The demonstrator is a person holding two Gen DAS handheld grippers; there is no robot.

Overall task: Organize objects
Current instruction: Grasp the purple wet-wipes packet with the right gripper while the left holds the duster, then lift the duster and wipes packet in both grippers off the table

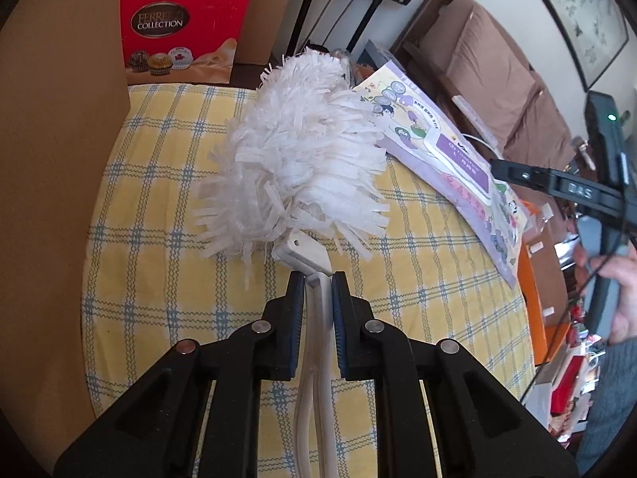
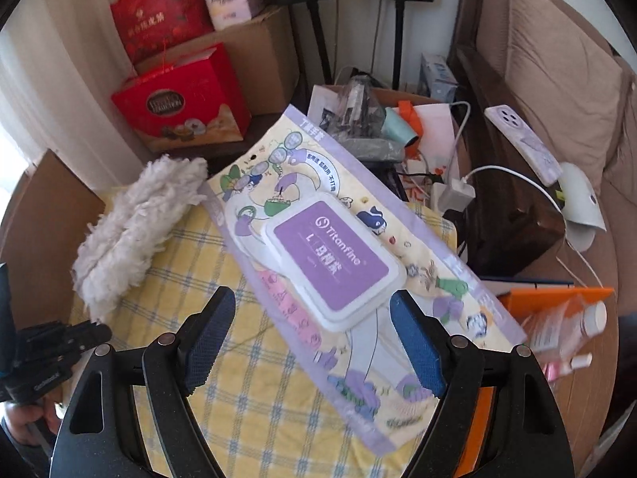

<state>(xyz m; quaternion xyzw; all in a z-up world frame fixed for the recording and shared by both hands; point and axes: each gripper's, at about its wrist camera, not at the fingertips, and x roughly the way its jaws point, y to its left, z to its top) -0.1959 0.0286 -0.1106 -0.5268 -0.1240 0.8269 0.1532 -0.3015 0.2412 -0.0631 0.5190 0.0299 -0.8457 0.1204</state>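
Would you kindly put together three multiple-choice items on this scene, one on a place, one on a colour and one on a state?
1. Where does the wipes pack lie?
A. on the checked cloth, right of the duster
B. inside the cardboard box
C. on the sofa

2. What colour is the label on the pack's lid?
A. green
B. purple
C. orange

3. How does the left gripper stand?
A. wide open over the cloth
B. shut on the pack
C. shut on the duster's white handle

Answers: 1 A, the pack rests on the yellow checked cloth beside the fluffy duster; 2 B, the label is purple; 3 C, both pads press the duster handle, while the right gripper is open over the pack.
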